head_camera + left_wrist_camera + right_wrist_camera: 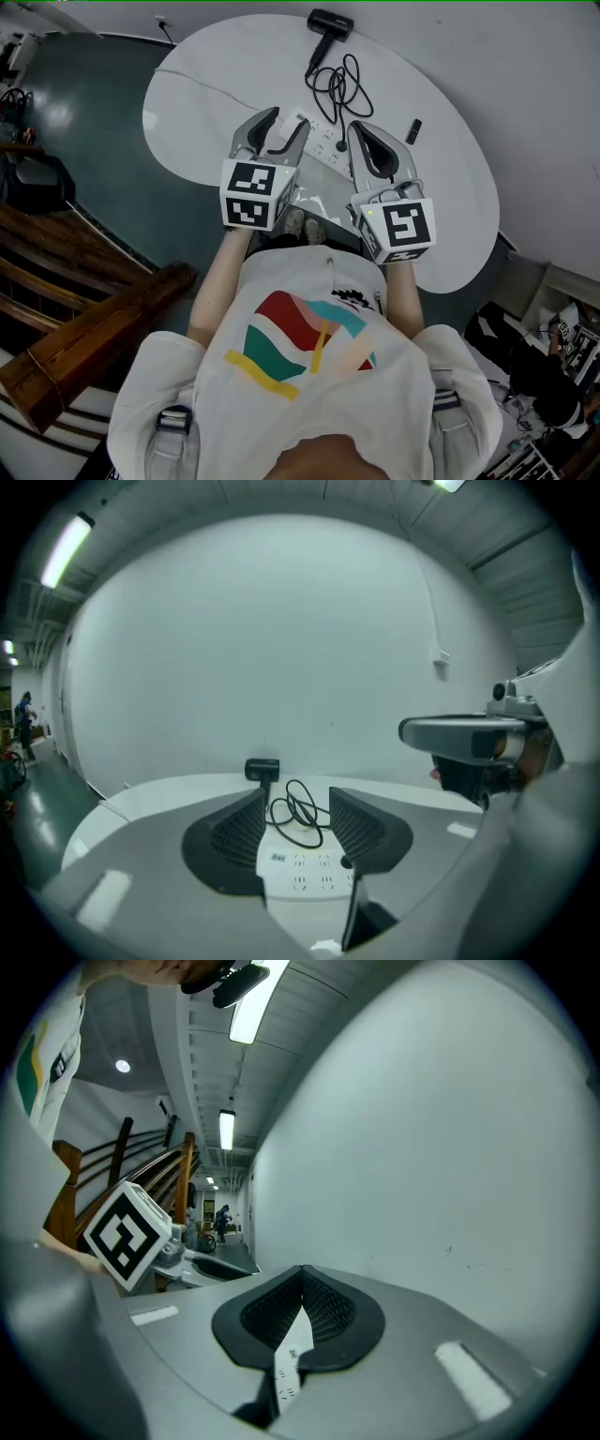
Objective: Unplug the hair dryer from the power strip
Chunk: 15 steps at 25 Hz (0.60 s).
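Note:
A black hair dryer (330, 22) lies at the far edge of the white oval table (216, 84). Its black cord (337, 89) coils back to a plug (342, 145) that sits in the white power strip (322, 142). My left gripper (287, 122) is open, its jaws standing either side of the strip's left end without pressing on it. In the left gripper view the power strip (300, 869), plug (347, 862), cord (298, 817) and hair dryer (262, 769) lie ahead of the left gripper (297, 803). My right gripper (357, 128) is shut and empty, right of the plug. In its own view the right gripper (302, 1271) shows only a sliver of the power strip (289, 1361).
A small black stick-shaped object (412, 131) lies on the table right of my right gripper. Wooden stair rails (94, 328) run along the left over a dark floor. The table's near edge is close to the person's body.

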Each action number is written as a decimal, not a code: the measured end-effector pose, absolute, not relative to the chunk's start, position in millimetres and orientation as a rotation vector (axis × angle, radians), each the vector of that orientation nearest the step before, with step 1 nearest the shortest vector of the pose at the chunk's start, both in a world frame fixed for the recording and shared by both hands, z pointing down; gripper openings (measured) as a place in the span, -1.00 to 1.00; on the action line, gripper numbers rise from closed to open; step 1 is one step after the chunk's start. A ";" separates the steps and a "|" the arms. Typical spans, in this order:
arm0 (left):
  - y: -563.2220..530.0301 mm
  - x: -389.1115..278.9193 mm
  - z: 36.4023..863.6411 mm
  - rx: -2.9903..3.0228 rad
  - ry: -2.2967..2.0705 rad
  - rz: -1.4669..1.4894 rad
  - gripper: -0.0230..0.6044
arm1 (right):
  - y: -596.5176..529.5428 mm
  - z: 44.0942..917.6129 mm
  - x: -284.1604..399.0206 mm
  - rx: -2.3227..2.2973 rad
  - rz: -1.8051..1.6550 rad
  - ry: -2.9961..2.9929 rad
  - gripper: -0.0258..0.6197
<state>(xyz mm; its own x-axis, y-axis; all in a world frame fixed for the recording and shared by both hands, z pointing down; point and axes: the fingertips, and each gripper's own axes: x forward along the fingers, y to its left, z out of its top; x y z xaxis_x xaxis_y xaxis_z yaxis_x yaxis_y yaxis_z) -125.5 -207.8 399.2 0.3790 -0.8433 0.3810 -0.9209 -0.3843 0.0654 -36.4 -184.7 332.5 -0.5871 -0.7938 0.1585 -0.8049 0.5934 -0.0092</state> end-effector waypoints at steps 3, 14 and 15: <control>-218.5 -122.2 440.2 2.329 -1.445 0.527 -0.31 | -185.4 339.4 -28.4 1.384 0.145 -2.650 -0.88; -231.0 -106.8 537.8 2.261 -1.192 0.877 -0.29 | -176.6 373.3 -3.3 1.449 0.234 -2.529 -0.88; -231.9 -105.9 543.1 2.251 -1.181 0.893 -0.29 | -175.5 375.3 -2.7 1.451 0.241 -2.521 -0.88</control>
